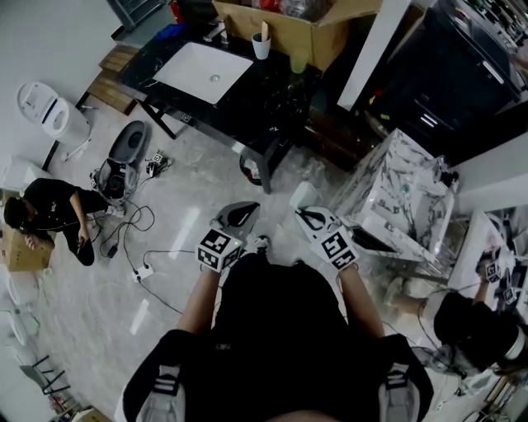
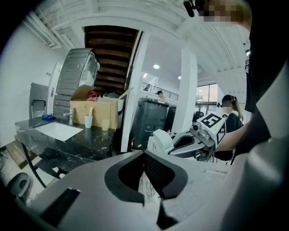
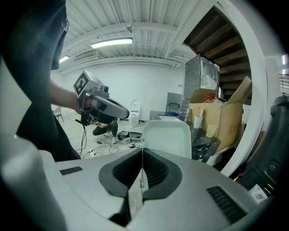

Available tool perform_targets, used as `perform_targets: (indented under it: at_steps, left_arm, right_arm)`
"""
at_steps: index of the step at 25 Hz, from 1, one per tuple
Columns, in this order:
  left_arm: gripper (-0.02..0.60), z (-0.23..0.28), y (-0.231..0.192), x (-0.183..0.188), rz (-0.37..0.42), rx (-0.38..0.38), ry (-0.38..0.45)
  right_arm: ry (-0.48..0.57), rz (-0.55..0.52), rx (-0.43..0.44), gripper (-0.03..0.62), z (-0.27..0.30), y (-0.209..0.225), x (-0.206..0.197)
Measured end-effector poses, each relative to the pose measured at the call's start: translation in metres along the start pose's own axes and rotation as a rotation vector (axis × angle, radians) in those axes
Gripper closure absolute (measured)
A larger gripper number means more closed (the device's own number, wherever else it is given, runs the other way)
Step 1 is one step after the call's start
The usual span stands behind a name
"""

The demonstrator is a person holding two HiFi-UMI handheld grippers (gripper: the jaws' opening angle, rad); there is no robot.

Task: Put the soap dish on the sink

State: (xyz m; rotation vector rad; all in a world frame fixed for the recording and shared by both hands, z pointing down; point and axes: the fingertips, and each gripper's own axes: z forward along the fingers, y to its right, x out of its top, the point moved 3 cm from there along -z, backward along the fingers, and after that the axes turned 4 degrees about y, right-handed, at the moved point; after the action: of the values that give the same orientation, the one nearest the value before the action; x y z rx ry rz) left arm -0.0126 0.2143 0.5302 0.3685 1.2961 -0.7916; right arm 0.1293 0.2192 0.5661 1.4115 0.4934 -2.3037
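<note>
A white soap dish stands upright in my right gripper, whose jaws are shut on its lower edge. In the head view the dish shows just ahead of the right gripper, above the floor. My left gripper is beside it, shut with nothing between its jaws. The white sink is set in a black counter some way ahead; it also shows in the left gripper view as a pale basin. The left gripper view shows the right gripper with the dish.
A cardboard box, a white cup and a greenish cup stand at the counter's back. A person sits on the floor at left among cables. A marbled box stands at right, a toilet at far left.
</note>
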Motion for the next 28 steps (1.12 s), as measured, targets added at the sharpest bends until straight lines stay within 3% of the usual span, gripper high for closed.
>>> perform_targets:
  at_steps: [15, 28]
  left_arm:
    - [0.583, 0.016, -0.068, 0.013, 0.024, -0.099, 0.002]
    - [0.583, 0.02, -0.094, 0.01, 0.021, -0.151, -0.01]
  right_arm:
    - [-0.036, 0.053, -0.097, 0.595, 0.047, 0.018, 0.01]
    - [-0.062, 0.056, -0.119, 0.595, 0.069, 0.013, 0.01]
